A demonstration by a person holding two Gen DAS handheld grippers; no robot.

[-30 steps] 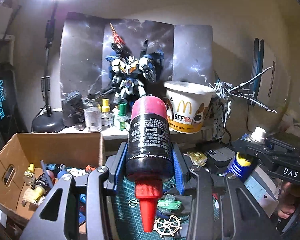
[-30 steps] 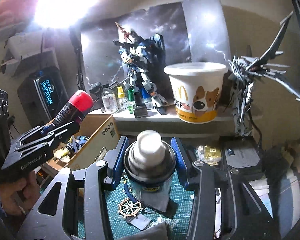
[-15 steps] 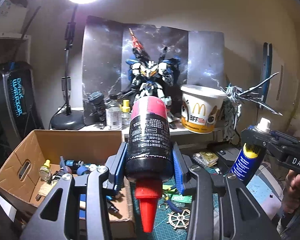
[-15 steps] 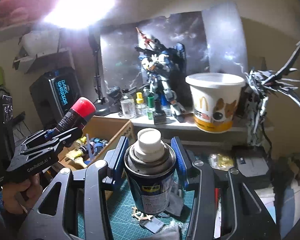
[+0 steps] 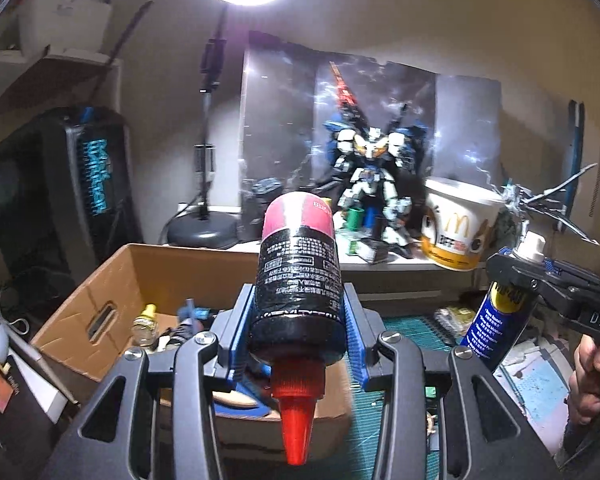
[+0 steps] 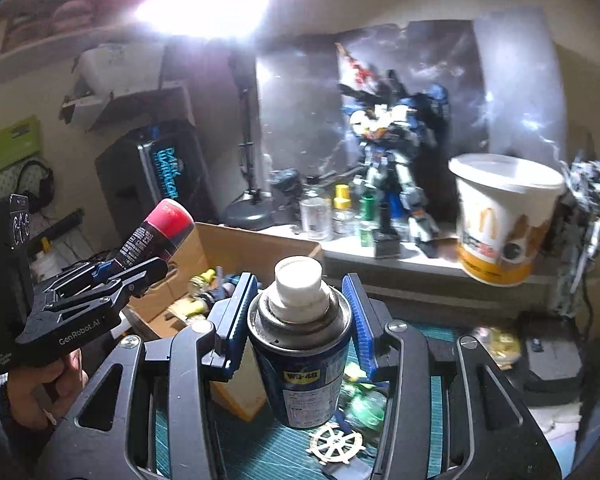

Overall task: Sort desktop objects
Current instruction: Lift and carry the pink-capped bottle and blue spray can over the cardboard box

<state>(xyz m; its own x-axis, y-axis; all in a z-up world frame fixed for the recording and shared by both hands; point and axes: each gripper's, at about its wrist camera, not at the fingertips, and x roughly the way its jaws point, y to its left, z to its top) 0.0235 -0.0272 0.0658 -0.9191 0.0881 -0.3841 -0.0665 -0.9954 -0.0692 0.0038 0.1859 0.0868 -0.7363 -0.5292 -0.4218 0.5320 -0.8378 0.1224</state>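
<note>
left hand-held gripper [image 5: 298, 320] clamps black bottle [image 5: 298, 280] (nozzle toward cam); right hand-held gripper [image 6: 300, 316] clamps wd-40 can [image 6: 300, 360].

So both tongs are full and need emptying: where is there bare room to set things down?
Little. The cardboard box has some bare floor by its handle-slot wall; bottles crowd its middle. The green mat shows bare patches right of the ship's wheel. The shelf is crowded.
</note>
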